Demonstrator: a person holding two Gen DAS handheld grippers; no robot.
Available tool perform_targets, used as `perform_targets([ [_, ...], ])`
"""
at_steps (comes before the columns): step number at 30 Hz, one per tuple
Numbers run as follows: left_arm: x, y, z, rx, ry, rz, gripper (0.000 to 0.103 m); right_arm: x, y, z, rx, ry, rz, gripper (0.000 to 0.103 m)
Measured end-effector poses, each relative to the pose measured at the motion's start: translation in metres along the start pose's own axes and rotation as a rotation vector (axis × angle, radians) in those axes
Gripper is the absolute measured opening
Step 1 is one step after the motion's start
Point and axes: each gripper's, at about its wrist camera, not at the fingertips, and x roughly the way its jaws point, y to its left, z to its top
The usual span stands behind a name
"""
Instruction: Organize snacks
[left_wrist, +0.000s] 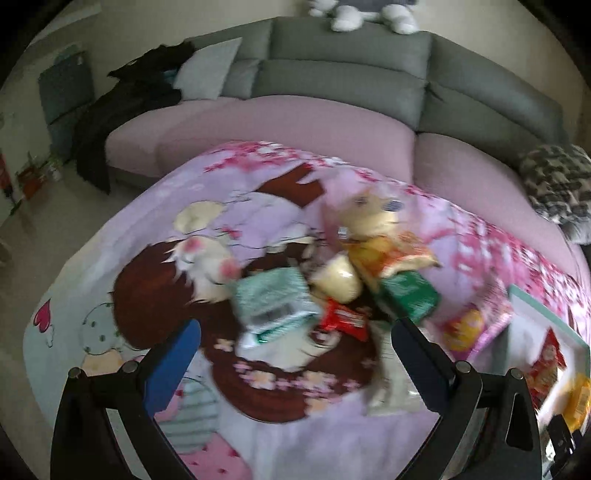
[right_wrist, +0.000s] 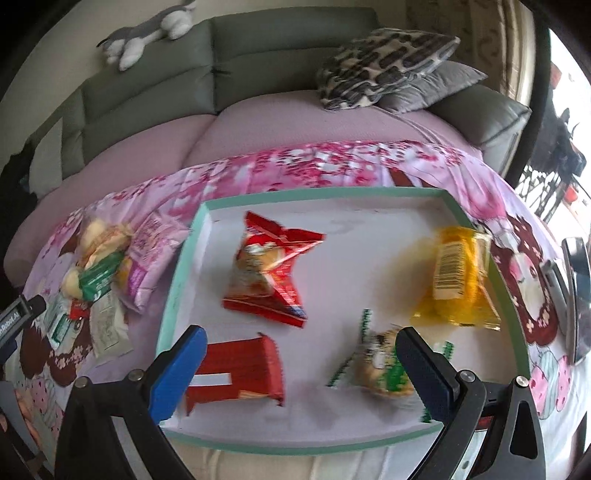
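A pile of snack packets lies on the pink cartoon cloth: a pale green packet (left_wrist: 275, 301), a small red packet (left_wrist: 341, 319), a cream bun (left_wrist: 338, 278), a dark green packet (left_wrist: 410, 293). My left gripper (left_wrist: 295, 354) hovers open just in front of the pile, holding nothing. In the right wrist view a white tray with a mint rim (right_wrist: 177, 273) holds a red bag (right_wrist: 271, 267), a yellow bag (right_wrist: 458, 275), a red wafer pack (right_wrist: 236, 373) and a green-white packet (right_wrist: 380, 363). My right gripper (right_wrist: 299, 362) is open above the tray's near part, empty.
A grey and pink sofa (left_wrist: 332, 110) stands behind the table, with a patterned cushion (right_wrist: 384, 66) and a plush toy (right_wrist: 147, 33). A pink packet (right_wrist: 147, 251) lies left of the tray. A dark flat device (right_wrist: 576, 291) rests at the table's right edge. Dark clothing (left_wrist: 122, 110) drapes the sofa's left end.
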Motion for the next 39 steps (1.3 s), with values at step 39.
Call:
perform_targets([
  [39,0.065,0.070,0.016,-0.081,0.123,-0.023,0.103,0.053,0.167,0.003,-0.269,0.122,0.195,0.103],
])
